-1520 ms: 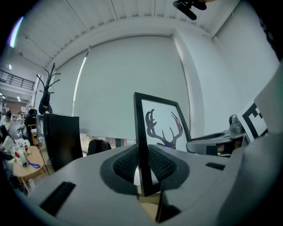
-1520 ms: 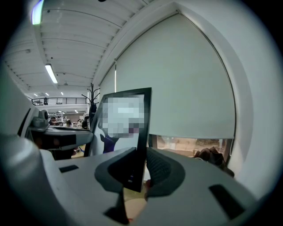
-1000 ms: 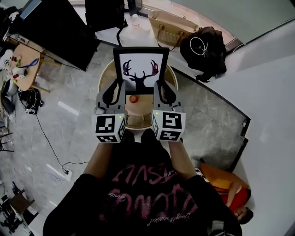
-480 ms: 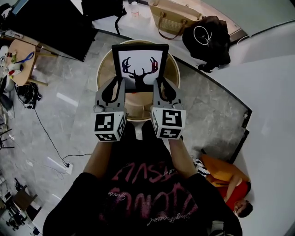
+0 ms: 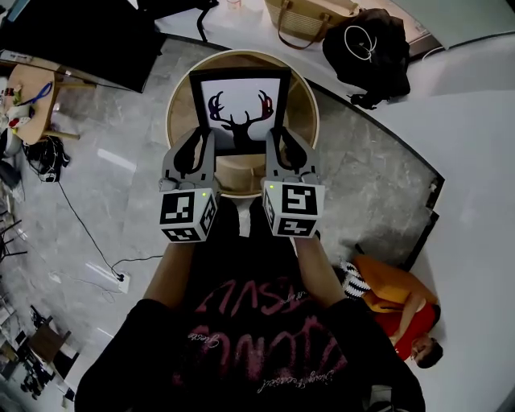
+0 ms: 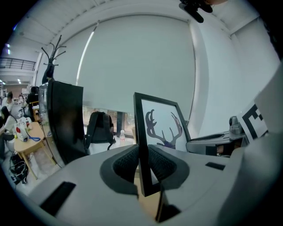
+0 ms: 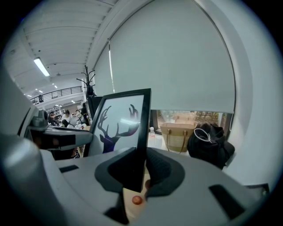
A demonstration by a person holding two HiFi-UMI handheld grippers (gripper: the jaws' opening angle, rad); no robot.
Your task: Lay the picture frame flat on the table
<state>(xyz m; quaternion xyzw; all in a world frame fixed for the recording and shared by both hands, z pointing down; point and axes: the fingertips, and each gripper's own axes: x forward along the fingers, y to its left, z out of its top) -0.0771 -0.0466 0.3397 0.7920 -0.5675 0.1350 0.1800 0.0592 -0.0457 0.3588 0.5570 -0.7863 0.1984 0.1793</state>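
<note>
The left claw (image 5: 203,143) is closed narrow on the left rail of the picture frame (image 5: 239,105), and the right claw (image 5: 278,142) grips its right rail likewise. The frame stands upright over the middle of the round bench (image 5: 306,100), its print side toward the claws.

The black-rimmed picture frame (image 5: 239,113) has a smooth, satin moulding, and its front pane is glossy: in the right gripper view a pale streak of light lies across the white paper print. The round pale wooden table (image 5: 304,105) looks smooth, with a light sheen. The left gripper (image 6: 142,164) and the right gripper (image 7: 140,171) have matt grey plastic shells; their black pads (image 6: 163,165) are finely ribbed and look rubbery. The grey veined stone floor (image 5: 121,145) is polished, and the tan bag (image 5: 310,16) is woven.
</note>
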